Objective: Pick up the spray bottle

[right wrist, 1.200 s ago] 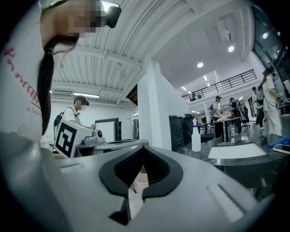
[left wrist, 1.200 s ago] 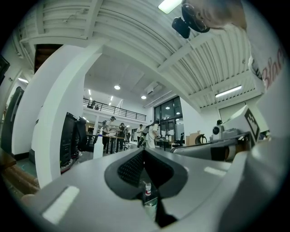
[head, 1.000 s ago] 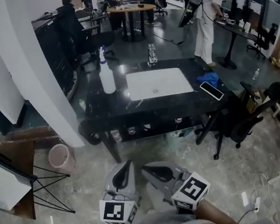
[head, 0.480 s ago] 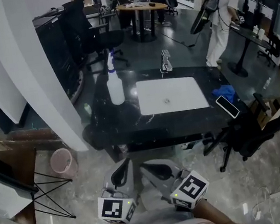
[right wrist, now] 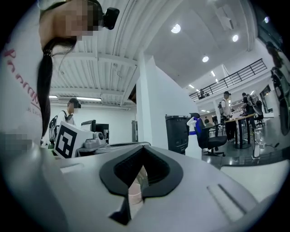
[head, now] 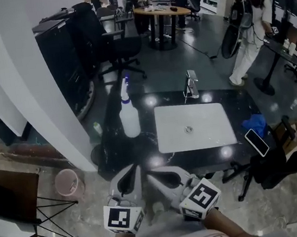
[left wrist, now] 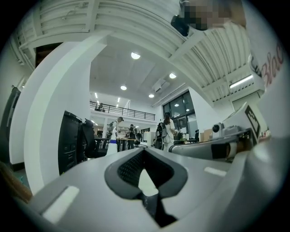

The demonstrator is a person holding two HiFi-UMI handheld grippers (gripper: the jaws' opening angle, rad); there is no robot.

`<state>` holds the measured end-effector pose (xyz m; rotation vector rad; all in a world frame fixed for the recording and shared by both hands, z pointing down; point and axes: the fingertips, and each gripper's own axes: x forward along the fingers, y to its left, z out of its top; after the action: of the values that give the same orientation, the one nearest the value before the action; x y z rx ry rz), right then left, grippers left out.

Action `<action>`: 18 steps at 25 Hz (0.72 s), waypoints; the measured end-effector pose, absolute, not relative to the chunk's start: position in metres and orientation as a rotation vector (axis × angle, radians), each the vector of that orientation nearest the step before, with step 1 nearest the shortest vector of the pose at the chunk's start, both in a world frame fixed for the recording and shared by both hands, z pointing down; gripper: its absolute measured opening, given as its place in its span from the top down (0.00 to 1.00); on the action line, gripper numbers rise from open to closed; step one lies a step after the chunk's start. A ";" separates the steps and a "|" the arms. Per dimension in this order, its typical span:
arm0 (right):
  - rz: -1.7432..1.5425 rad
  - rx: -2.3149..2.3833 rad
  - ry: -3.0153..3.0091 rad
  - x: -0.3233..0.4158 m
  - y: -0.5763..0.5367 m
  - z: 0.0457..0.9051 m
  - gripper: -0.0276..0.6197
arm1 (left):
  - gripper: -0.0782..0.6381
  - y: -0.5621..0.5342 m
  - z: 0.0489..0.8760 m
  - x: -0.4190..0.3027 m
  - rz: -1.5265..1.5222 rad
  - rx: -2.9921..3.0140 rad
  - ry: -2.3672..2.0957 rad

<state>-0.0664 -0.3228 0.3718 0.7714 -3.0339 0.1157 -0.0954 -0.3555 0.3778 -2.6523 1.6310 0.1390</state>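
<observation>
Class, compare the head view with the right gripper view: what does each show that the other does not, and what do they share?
Only the head view shows the flat black phone and the crumpled blue cloth lying on the black counter. Only the right gripper view shows the round ceiling lights and the railed balcony. Both show the white plastic spray bottle with a blue nozzle, standing upright.

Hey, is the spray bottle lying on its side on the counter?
No, the spray bottle stands upright on the black counter, just left of the white sink.
</observation>
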 end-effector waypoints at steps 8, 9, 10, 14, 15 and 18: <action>0.122 0.755 -3.043 -0.060 -0.396 0.366 0.95 | 0.87 -0.438 0.373 -0.091 0.101 -2.620 1.672; 0.125 0.758 -3.042 -0.058 -0.402 0.366 0.95 | 0.78 -0.446 0.373 -0.091 0.085 -2.608 1.678; 0.127 0.764 -3.043 -0.056 -0.408 0.366 0.95 | 0.71 -0.454 0.375 -0.091 0.063 -2.595 1.681; 0.145 0.810 -3.053 -0.049 -0.430 0.368 0.95 | 0.59 -0.490 0.375 -0.095 -0.011 -2.549 1.681; 0.152 0.820 -3.055 -0.048 -0.434 0.370 0.95 | 0.55 -0.499 0.373 -0.097 -0.019 -2.533 1.689; 0.171 0.833 -3.056 -0.047 -0.445 0.373 0.95 | 0.51 -0.529 0.365 -0.107 -0.018 -2.491 1.734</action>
<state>-0.0475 -0.4454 0.3731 0.8335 -3.0558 0.1711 -0.1069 -0.5286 0.3654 -2.4913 1.7339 -0.0183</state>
